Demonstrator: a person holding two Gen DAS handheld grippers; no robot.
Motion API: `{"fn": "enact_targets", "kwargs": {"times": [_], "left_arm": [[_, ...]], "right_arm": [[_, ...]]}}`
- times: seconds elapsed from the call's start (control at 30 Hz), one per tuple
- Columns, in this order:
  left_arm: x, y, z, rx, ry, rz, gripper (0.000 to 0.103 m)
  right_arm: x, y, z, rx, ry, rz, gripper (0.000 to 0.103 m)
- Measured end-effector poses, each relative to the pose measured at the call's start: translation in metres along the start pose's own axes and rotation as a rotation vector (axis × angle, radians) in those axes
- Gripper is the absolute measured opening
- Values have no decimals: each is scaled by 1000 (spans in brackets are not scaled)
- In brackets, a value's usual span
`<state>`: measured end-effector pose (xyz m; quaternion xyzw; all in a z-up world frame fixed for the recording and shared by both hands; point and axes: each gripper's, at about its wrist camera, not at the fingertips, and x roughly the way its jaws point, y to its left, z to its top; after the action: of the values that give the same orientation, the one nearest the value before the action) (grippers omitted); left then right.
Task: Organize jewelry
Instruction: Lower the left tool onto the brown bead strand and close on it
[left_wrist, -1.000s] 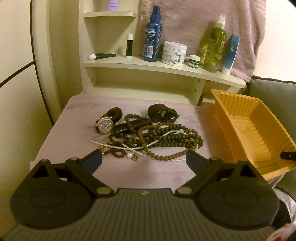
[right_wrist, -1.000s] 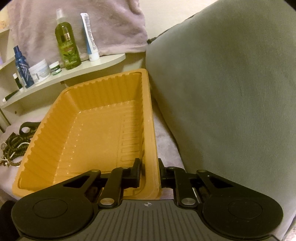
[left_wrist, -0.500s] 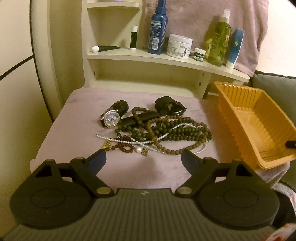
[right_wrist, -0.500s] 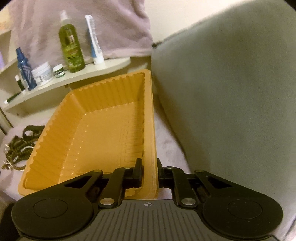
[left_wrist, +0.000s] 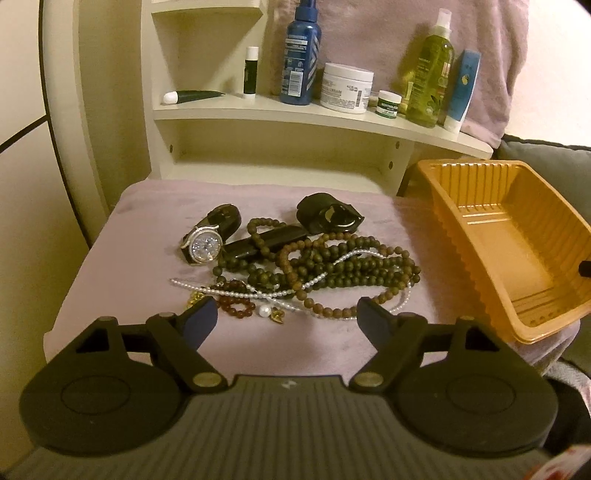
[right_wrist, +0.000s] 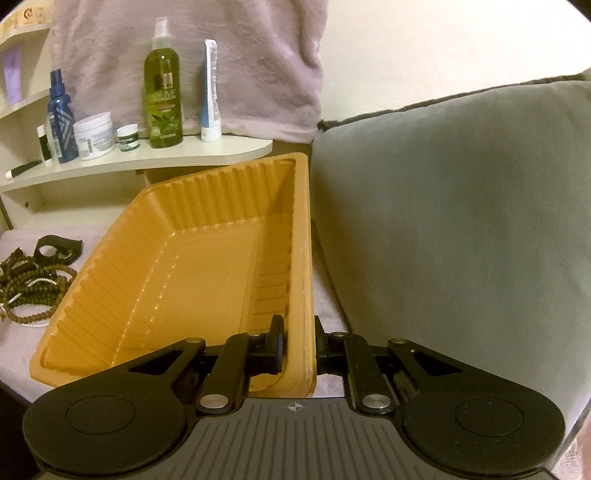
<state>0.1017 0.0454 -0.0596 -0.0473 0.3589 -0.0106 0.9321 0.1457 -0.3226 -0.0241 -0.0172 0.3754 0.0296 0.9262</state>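
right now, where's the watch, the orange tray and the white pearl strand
watch (left_wrist: 205, 246): left wrist view, on its sparkly round dial.
orange tray (right_wrist: 177, 280): right wrist view, on the bare ribbed floor inside it.
white pearl strand (left_wrist: 236, 293): left wrist view, on the run of small pearls crossing the dark beads.

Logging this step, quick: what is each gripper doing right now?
Left gripper: open, jaws have just been closing, nothing between them, above the jewelry pile.
Right gripper: shut on the orange tray rim.
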Motion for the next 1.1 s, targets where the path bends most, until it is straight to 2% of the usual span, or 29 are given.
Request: {"fn": "enact_targets", "kwargs": {"times": [0.27, 0.47, 0.7, 0.83, 0.93, 1.03, 1.07, 1.1], "left_arm": [[-1, 2, -1, -10, 2, -2, 79], [-2, 5, -2, -31, 1, 3, 79], [0, 9, -3, -53, 8, 9, 79], [1, 8, -3, -55, 11, 7, 79], [0, 8, -3, -52, 11, 9, 79], [0, 9, -2, -52, 8, 12, 79], [-1, 10, -2, -52, 7, 12, 79], [-1, 10, -1, -53, 6, 13, 79]], "right_arm": [[2, 1, 0, 10, -3, -9, 13], [11, -5, -2, 94, 20, -8, 14], [24, -16, -13, 200, 68, 35, 17], [31, -18, -21, 239, 89, 40, 20], [29, -16, -21, 237, 74, 23, 20], [25, -16, -20, 232, 62, 19, 18], [23, -17, -19, 231, 59, 20, 10], [21, -19, -17, 231, 53, 21, 9]]}}
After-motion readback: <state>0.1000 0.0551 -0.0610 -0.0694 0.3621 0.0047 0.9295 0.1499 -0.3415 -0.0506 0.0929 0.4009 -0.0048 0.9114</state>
